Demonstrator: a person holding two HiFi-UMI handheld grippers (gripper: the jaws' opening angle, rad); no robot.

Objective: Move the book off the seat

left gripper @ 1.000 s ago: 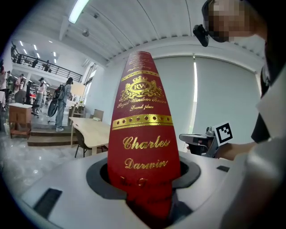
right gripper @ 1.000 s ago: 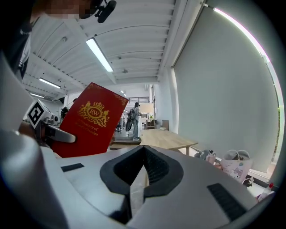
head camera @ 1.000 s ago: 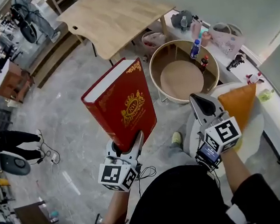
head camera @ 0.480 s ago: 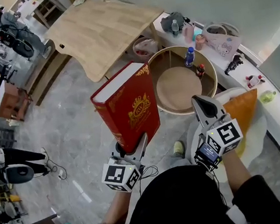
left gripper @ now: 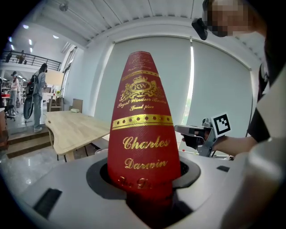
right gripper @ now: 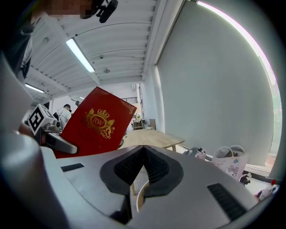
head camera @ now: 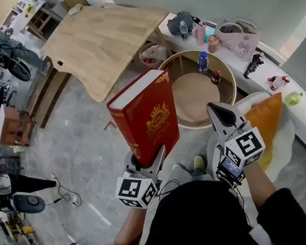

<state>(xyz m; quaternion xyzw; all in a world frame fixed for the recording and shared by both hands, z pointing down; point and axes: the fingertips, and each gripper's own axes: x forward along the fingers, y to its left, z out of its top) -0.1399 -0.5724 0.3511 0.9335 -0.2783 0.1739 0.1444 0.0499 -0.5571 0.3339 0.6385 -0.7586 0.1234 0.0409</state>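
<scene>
Left gripper (head camera: 146, 157) is clamped on the bottom end of the thick red hardcover book with the gold crest (head camera: 148, 117). The left gripper view shows the spine wedged between the jaws, gold lettering facing the camera (reads "Charles Darwin").

The book is up in the air, standing roughly upright with a slight tilt, page block on top. It sits over the grey marbled floor (head camera: 84, 143), just left of the round light-wood table with a raised rim (head camera: 194, 95). It's well clear of the white rounded seat (head camera: 287, 137) on my right; an orange cushion (head camera: 262, 117) lies on that seat.

Right gripper (head camera: 219, 111) is empty, jaws pressed together at the tips with nothing between them. It's held level beside the book, near the round table's rim, not touching either. Its view shows the crest cover to its left.

On the round table: a blue plastic bottle (head camera: 203, 62) and a small dark bottle (head camera: 215, 76), both upright. The big light-wood table (head camera: 100, 40) is further out.
</scene>
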